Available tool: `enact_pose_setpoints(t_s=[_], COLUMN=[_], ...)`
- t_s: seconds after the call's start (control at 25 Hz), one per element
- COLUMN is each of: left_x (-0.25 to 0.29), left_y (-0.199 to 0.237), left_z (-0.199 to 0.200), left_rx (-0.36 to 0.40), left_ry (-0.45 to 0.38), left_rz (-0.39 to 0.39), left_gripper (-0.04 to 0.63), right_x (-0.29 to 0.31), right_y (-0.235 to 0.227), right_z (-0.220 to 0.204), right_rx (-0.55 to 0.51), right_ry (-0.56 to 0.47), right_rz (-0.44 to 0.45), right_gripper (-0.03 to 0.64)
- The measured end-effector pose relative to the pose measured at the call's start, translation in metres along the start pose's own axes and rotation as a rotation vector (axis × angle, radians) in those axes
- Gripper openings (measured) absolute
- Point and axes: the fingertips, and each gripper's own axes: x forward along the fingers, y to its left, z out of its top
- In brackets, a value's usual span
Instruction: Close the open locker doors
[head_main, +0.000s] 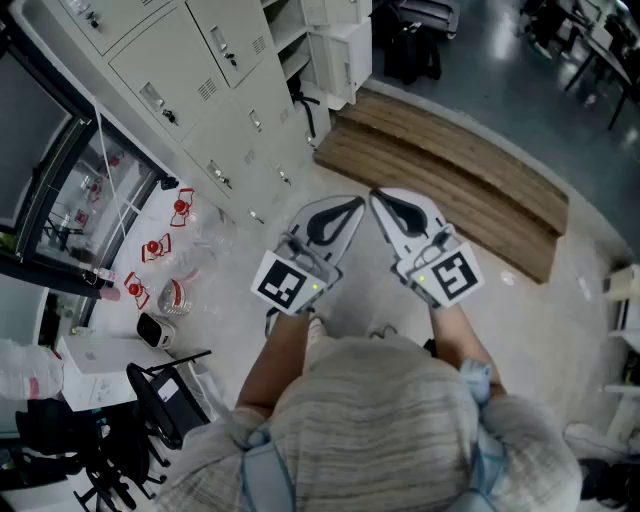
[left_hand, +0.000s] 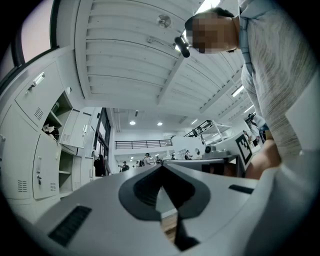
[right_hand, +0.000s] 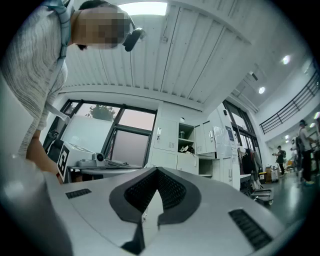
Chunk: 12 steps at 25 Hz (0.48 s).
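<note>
Left gripper (head_main: 350, 208) has its jaws pressed together on nothing. The right gripper (head_main: 385, 203), just beside it at three o'clock, is likewise closed and empty. Their tips almost meet in front of the person, noses tipped slightly up. I judge this a carrying pose: pushing a door needs no grasp, so closed jaws make a blunt, solid pusher.

In the head view the locker bank (head_main: 200, 80) lies at ten to eleven o'clock from the grippers, well apart, so no door is within reach yet. The left gripper view shows an open door (left_hand: 76, 131) at nine o'clock. The right gripper view shows an open compartment (right_hand: 185, 141) at one o'clock. Wooden boards (head_main: 450, 165) lie on the floor at one o'clock.
</note>
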Motion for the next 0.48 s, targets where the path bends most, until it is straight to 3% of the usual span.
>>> enact_pose_setpoints(t_s=[0.48], left_x=[-0.005], left_y=[-0.012], left_z=[0.015], left_rx=[0.029], left_ry=[-0.012], left_rz=[0.002], left_gripper=[0.003], right_x=[-0.009], right_y=[0.012], right_z=[0.016], right_rx=[0.0], right_ry=[-0.014], right_rz=[0.009], right_gripper=[0.003])
